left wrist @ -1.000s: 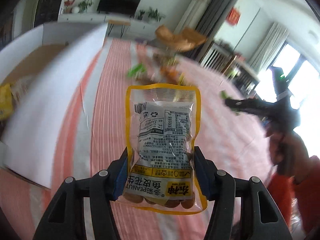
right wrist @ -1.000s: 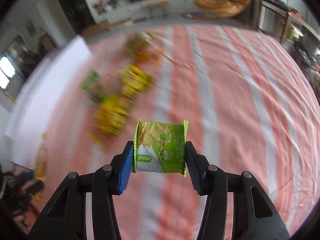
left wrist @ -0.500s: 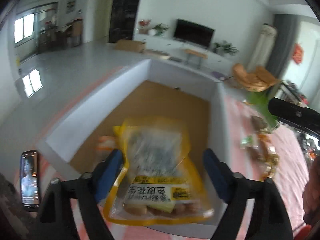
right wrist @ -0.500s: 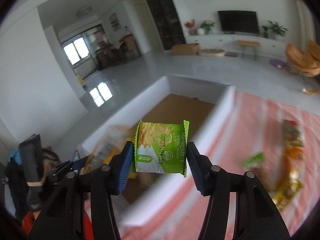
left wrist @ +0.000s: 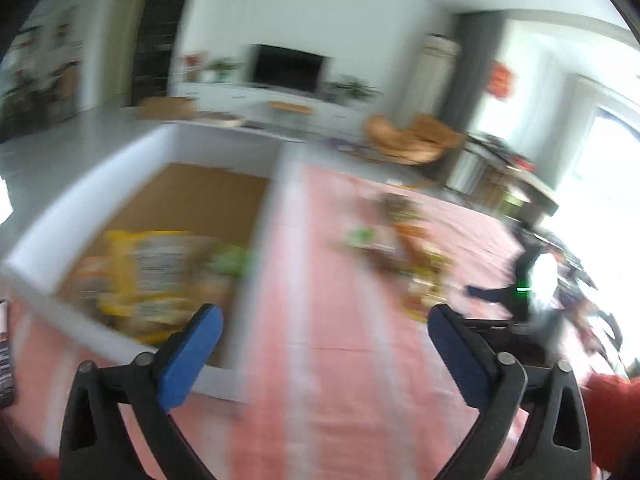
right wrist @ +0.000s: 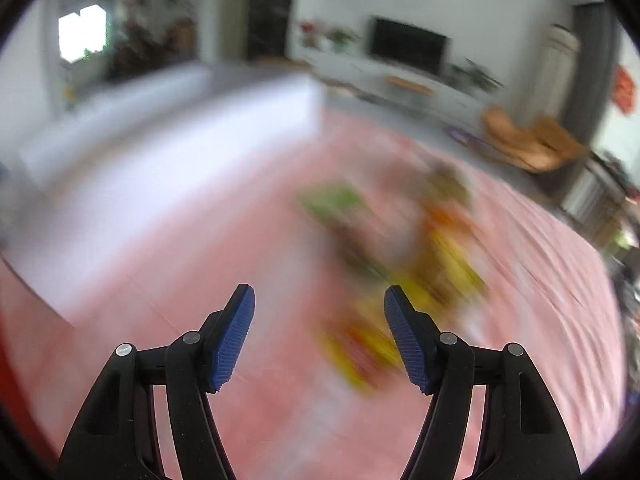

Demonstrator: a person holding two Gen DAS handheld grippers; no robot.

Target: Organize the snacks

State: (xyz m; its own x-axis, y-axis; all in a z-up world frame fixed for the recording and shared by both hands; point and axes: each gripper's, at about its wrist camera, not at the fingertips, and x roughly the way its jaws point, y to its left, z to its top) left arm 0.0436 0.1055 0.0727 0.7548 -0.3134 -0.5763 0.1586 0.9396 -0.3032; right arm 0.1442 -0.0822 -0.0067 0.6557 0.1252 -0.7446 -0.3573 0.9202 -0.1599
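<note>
My left gripper [left wrist: 325, 314] hangs over the pink striped cloth [left wrist: 328, 360] just right of the white box [left wrist: 100, 184]; its jaws are opening wide with nothing between them. Inside the box lie the yellow peanut bag [left wrist: 148, 264] and a green cracker packet [left wrist: 232, 262], both blurred. My right gripper [right wrist: 319, 294] is over the cloth [right wrist: 240, 400] with its jaws opening and empty. Beyond it, a blurred pile of loose snacks [right wrist: 400, 272] lies on the cloth. That pile [left wrist: 408, 248] also shows in the left wrist view.
The box's white wall [right wrist: 160, 152] stands to the left in the right wrist view. A phone [left wrist: 4, 352] lies at the far left edge, and a red sleeve [left wrist: 612, 400] shows at the lower right. A TV, chairs and shelves stand beyond the cloth.
Both grippers have let go: the peanut bag and the green cracker packet have left the jaws and now lie in the box. Both views have swung right, from the box toward the cloth.
</note>
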